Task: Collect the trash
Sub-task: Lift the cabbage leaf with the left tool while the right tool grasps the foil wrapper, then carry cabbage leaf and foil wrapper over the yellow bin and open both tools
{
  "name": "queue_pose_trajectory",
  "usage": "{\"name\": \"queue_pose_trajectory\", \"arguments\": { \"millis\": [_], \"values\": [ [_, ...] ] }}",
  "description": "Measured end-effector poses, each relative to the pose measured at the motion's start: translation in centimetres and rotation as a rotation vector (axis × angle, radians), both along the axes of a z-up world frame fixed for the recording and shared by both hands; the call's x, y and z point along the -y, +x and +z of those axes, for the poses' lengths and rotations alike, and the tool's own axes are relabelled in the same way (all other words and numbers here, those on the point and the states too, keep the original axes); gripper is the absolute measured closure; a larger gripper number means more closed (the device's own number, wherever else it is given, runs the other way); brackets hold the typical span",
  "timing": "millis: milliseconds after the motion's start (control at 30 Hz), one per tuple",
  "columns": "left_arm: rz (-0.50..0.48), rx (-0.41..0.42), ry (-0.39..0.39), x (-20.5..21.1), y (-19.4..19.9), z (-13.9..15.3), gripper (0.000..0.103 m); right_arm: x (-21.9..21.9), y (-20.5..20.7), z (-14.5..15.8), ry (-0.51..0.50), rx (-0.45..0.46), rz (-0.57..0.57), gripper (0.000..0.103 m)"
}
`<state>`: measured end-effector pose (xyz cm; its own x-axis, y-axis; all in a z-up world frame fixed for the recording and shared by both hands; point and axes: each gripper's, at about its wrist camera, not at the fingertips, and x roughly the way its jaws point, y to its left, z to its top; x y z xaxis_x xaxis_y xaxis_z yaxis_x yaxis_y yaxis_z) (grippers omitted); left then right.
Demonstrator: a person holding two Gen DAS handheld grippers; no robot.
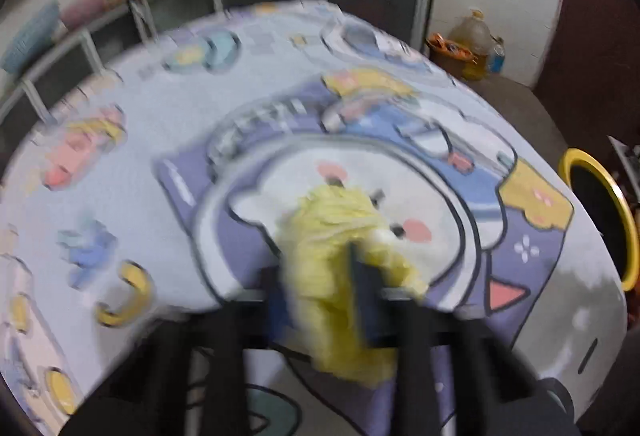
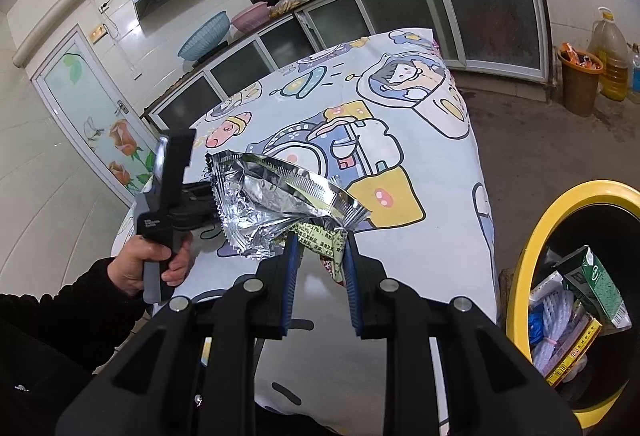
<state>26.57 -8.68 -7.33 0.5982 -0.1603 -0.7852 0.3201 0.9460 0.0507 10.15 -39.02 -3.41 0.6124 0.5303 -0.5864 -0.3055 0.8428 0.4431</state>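
In the blurred left wrist view, my left gripper [image 1: 316, 268] is shut on a crumpled yellow wad [image 1: 332, 220] just above the cartoon-print tablecloth [image 1: 160, 107]. My right gripper [image 2: 320, 248] is shut on the printed corner of a torn silver foil wrapper [image 2: 272, 195], which hangs over the table. At the left of the right wrist view, a hand [image 2: 136, 268] holds the left gripper's body. The wrapper hides that gripper's fingers there. A yellow-rimmed trash bin [image 2: 532, 236] stands beside the table on the right, also visible as the bin [image 1: 624, 220].
The bin holds a green carton [image 2: 596, 288] and other trash. On the floor by the far wall are an orange bucket [image 2: 580, 83] and an oil jug [image 2: 610, 55]. A kitchen counter with glass-door cabinets [image 2: 400, 11] runs behind the table.
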Motion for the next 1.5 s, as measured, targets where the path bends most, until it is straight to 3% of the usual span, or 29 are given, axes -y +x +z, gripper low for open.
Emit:
{"name": "queue_pose_trajectory", "arguments": {
  "millis": [100,200,467,733,967,1133,1500],
  "values": [
    [0.000,0.014,-0.084,-0.5,-0.9,2.5,0.095,-0.1,-0.1,0.0,0.003,-0.001,0.000,0.081],
    [-0.004,0.091,-0.042,0.7,-2.4,4.8,0.095,-0.1,-0.1,0.0,0.014,0.000,0.001,0.081],
    [-0.096,0.161,-0.099,4.8,-4.7,9.6,0.095,1.4,-0.7,0.0,0.030,0.010,-0.024,0.081],
    [-0.211,0.212,-0.128,10.4,-6.0,12.3,0.095,5.9,-2.8,1.0,0.025,0.051,-0.154,0.081],
    [-0.303,0.239,-0.136,16.1,-6.9,13.1,0.095,11.5,-4.8,1.8,-0.016,0.090,-0.331,0.081],
    [-0.362,0.245,-0.144,19.9,-7.5,12.8,0.095,14.7,-5.8,1.5,-0.106,0.097,-0.487,0.081],
    [-0.449,0.251,-0.154,26.3,-8.5,11.5,0.095,18.1,-5.8,-2.4,-0.332,0.009,-0.708,0.081]
  ]
}}
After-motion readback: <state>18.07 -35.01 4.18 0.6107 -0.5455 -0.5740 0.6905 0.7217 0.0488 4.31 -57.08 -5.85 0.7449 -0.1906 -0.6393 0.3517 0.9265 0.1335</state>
